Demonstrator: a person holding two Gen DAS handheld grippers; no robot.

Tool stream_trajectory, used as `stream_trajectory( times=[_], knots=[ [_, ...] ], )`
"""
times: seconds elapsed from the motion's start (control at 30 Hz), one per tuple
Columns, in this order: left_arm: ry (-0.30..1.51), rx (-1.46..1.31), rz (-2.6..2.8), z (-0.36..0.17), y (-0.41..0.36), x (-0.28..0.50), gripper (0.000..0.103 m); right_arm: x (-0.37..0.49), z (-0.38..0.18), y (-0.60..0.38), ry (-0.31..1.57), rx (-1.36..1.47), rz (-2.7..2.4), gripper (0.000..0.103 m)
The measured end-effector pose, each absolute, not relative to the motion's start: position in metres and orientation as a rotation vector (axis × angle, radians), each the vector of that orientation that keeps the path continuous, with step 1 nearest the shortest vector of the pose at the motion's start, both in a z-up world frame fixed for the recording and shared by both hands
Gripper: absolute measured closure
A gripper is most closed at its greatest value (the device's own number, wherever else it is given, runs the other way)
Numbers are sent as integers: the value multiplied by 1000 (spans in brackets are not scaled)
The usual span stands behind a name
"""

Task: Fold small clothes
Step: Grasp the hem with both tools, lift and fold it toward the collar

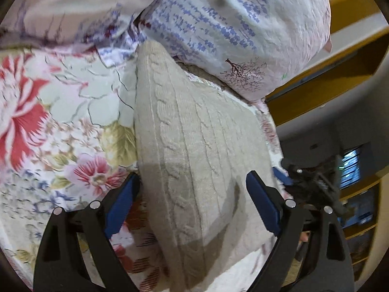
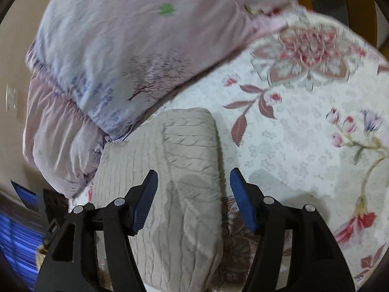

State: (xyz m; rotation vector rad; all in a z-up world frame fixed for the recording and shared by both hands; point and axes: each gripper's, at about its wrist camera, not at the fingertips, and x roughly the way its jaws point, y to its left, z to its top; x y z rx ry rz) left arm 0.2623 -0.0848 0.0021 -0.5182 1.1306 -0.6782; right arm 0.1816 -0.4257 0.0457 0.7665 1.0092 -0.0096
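Observation:
A beige cable-knit sweater [image 1: 194,131] lies folded in a thick oblong on the floral bedsheet [image 1: 56,112]. It also shows in the right wrist view [image 2: 170,170], its far end next to a pillow. My left gripper [image 1: 192,182] is open just above the sweater's near part, blue pads on either side, holding nothing. My right gripper [image 2: 193,182] is open above the sweater's right half, empty. The other gripper shows as a dark blurred shape at the sweater's right edge in the left wrist view [image 1: 308,182].
A pale lilac-print pillow [image 1: 238,29] rests against the sweater's far end; it also shows in the right wrist view [image 2: 126,48]. The floral sheet [image 2: 304,133] spreads wide to the right. Wooden furniture [image 1: 352,56] stands beyond the bed edge.

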Motion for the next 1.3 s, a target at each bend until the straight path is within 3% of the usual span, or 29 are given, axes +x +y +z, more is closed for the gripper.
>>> stream_trajectory(
  times=[0.3,0.67,0.7,0.77,0.83,0.93,1.3],
  knots=[
    [1161,-638,-701,-6,-80,269,26,195,20,-432,1062,898,78,40],
    [1152,-633,-713,-5,-82,268,28,206,12,-411,1064,900,227,46],
    [1153,-634,-713,-6,-82,268,31,207,12,-409,1064,896,229,47],
    [1158,-637,-713,-7,-85,270,38,208,9,-404,1076,889,239,60],
    [1160,-652,-712,-9,-85,271,48,208,8,-401,1060,905,248,67],
    [1146,-674,-726,-7,-79,270,61,204,14,-399,1027,917,250,71],
    [1084,-635,-752,34,-26,248,65,189,54,-335,926,866,341,74]
  ],
)
